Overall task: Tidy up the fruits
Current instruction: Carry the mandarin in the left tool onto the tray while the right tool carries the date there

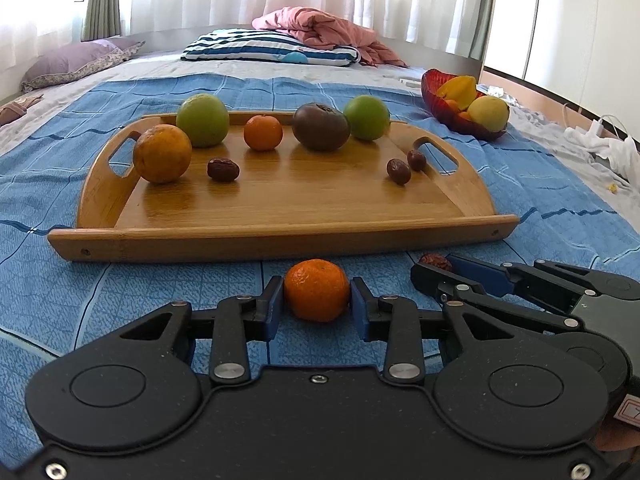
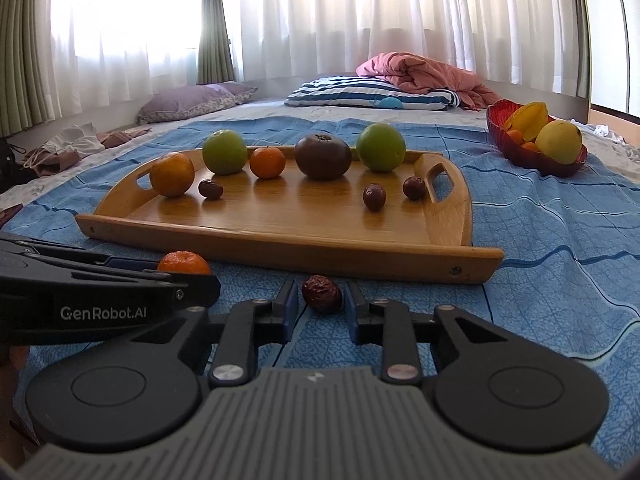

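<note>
Left tool (image 1: 317,294): tilted downward, blue pads pressed against both sides of mandarin (image 1: 317,290). Right tool (image 2: 322,302): just beside left tool, tilted downward, jaws narrow, flanking red date (image 2: 322,299); pad contact unclear.

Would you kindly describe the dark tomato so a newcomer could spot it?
Find the wooden tray on the blue bedspread. In its back row, the dark tomato sits between a small orange and a green fruit: the only brownish-purple, flattened one.
</note>
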Available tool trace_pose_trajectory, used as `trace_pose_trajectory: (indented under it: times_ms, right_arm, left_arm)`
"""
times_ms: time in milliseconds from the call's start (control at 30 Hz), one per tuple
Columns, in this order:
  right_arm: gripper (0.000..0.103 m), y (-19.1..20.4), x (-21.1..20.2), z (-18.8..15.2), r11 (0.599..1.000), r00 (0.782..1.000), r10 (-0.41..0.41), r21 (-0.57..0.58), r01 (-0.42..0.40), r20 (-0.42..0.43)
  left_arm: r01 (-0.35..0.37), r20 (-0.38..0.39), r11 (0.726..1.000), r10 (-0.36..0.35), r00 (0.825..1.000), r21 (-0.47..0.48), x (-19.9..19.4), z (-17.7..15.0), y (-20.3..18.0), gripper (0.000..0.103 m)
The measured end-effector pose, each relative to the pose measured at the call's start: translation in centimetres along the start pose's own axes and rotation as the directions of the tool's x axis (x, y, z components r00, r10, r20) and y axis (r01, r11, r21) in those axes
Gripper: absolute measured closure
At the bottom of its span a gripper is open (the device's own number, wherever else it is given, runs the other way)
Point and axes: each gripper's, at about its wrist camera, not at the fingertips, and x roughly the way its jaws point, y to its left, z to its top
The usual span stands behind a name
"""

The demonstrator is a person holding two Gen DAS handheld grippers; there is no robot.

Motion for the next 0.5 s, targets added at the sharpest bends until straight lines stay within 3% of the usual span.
trace_pose_trajectory:
  times_ms: [100,500]
  right_arm:
    - [0.078,0.2,0.0,0.1,1.0,1.0,-0.018,0.007,0.018,-0.003]
    - [0.078,0.9,-0.7,1.0,0.998,0.997,-0.054,0.027,0.053,0.057]
  left_arm:
    - [0.001,0.001,1.0,-0.001,1.0,-0.003,0.0,0.0,0.0,0.07]
    - [-0.025,0.066,1.0,0.026,0.998,-0.012,-1.5,2.1,1.6,0.07]
